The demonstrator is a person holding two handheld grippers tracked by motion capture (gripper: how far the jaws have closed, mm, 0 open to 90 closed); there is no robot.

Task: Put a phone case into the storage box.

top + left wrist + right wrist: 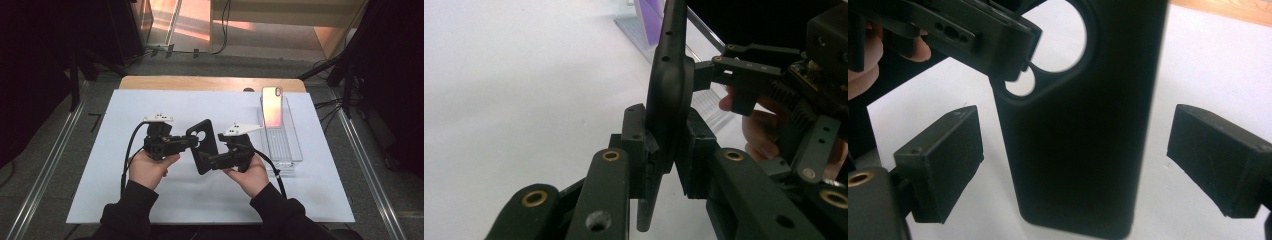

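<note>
L gripper (192,142) grips case (204,146); R gripper (206,161) open around it.
Case held tilted above the white mat (125,110), mid-table, L jaws clamped near its camera cutout. R jaws stand wide on both sides of case, pads not touching. Phone (272,106) leans in clear tray (295,150) at right.

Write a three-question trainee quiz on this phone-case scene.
1. True or false: the left claw is clamped on the black phone case.
2. The phone stands in: A) the clear tray B) a claw C) a hand.
3. Fill in: the right claw has its jaws ____ on either side of the case.

Key: 1 true; 2 A; 3 open.
</note>
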